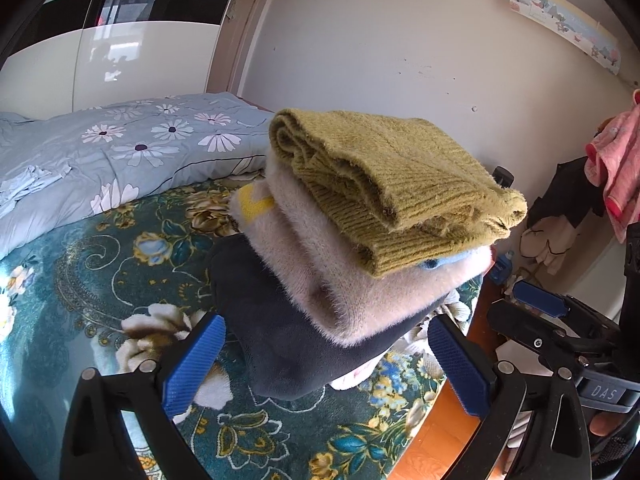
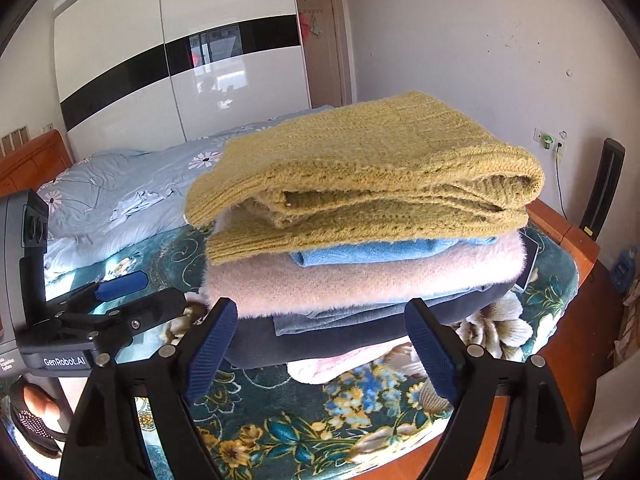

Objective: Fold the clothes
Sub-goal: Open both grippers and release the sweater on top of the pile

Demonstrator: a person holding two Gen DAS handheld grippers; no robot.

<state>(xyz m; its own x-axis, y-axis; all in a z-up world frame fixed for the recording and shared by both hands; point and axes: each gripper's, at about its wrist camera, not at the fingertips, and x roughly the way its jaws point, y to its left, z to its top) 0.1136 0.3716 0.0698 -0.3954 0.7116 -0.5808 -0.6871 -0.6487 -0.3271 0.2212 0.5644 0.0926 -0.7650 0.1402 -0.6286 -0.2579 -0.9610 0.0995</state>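
A stack of folded clothes sits near the corner of the bed. An olive-yellow knit sweater [image 1: 384,176] [image 2: 360,172] lies on top. Under it are a blue piece [image 2: 384,250], a fluffy pale pink garment [image 1: 352,272] [image 2: 360,280], and a dark navy garment [image 1: 288,344] [image 2: 340,336] at the bottom. My left gripper [image 1: 324,364] is open, its jaws on either side of the navy layer's near edge, holding nothing. My right gripper [image 2: 324,344] is open just in front of the stack's lower layers. Each gripper shows in the other's view: the right one [image 1: 552,312] and the left one [image 2: 112,292].
The bed has a teal floral cover [image 1: 120,264] [image 2: 280,432] and a light blue daisy quilt [image 1: 120,148] [image 2: 132,192] behind the stack. A wooden bed frame [image 2: 568,240] edges the right. Clothes hang at the right [image 1: 616,160]. A white wardrobe [image 2: 180,60] stands behind.
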